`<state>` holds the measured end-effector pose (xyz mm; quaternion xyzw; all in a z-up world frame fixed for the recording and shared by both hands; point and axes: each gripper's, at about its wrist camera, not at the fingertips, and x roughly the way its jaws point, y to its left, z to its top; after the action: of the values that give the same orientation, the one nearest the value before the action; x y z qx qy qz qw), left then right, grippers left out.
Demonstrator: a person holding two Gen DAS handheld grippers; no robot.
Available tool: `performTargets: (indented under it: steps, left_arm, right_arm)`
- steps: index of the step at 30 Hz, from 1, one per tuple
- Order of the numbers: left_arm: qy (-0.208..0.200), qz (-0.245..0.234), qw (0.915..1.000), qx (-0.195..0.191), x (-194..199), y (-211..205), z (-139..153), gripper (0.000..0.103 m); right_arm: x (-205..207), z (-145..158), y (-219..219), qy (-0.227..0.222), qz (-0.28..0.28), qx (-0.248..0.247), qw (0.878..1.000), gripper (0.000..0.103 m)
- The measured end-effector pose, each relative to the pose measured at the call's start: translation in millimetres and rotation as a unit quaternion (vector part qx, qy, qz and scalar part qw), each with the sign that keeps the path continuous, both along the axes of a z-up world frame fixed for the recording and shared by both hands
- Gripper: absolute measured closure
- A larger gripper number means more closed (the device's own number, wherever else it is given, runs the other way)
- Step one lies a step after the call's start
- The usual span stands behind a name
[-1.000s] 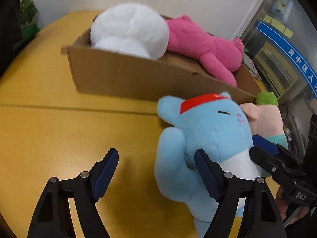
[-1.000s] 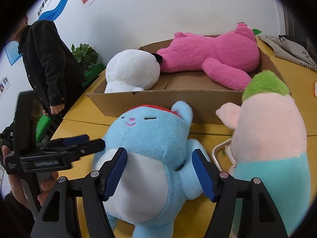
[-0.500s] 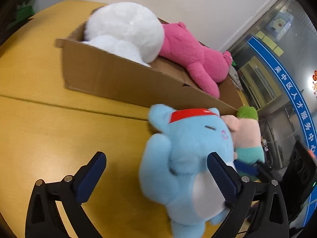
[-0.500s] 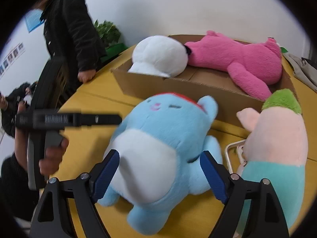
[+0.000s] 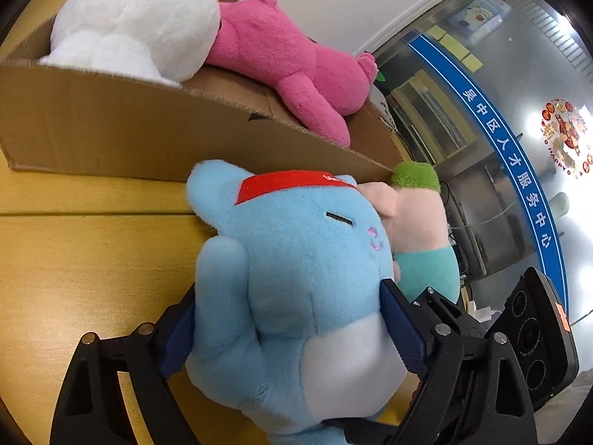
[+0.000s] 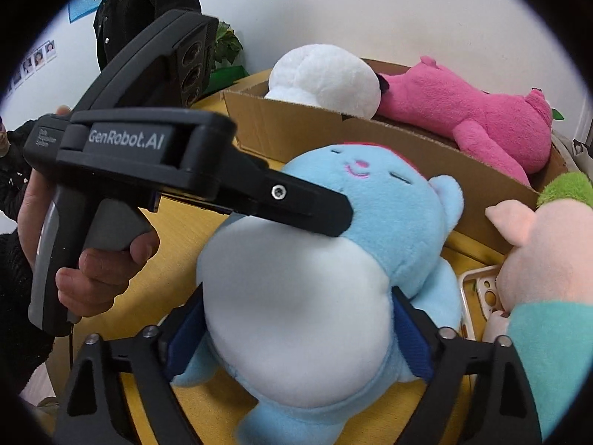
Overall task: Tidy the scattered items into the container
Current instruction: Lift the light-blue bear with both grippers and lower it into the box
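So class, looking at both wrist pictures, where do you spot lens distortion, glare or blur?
Left wrist view: black vignette corners, the cardboard box edge bows, and the far-right windows glare white. Right wrist view: the same round fisheye frame; the left tongs loom oversized and soft close to the lens, while the blue plush is evenly lit without harsh shadows.

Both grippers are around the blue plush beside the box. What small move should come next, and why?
Probably lift it together: the left gripper and right gripper both pinch the blue plush, which sits below the cardboard box rim.
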<state>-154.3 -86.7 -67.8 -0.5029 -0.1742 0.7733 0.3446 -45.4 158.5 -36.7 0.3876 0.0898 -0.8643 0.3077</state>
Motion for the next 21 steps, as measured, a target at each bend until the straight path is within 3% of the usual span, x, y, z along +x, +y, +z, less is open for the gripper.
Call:
performTargets:
  steps: [4, 8, 13, 17, 21]
  left_arm:
    - [0.035, 0.001, 0.9994, -0.005, 0.8, 4.2, 27.5, 0.013]
    - [0.093, -0.001, 0.9956, 0.013, -8.6, 1.9, 76.9, 0.013]
    - [0.175, -0.005, 0.9845, 0.003, -64.5, 16.2, 137.4, 0.013]
    - [0.181, 0.002, 0.9834, -0.009, -120.7, 24.7, 146.9, 0.013]
    - [0.173, 0.005, 0.9848, -0.017, -156.7, 24.1, 141.3, 0.013]
  right_arm:
    - [9.4, 13.7, 1.0, 0.027, 0.0, -0.01, 1.0, 0.028]
    - [12.6, 49.2, 0.9, 0.083, -0.001, -0.014, 0.996, 0.028]
    - [-23.7, 103.6, 1.7, 0.156, -0.011, -0.019, 0.988, 0.028]
    - [-78.5, 119.6, 0.6, 0.176, -0.018, -0.026, 0.984, 0.028]
    - [-120.7, 115.9, 0.1, 0.178, -0.025, -0.024, 0.983, 0.028]
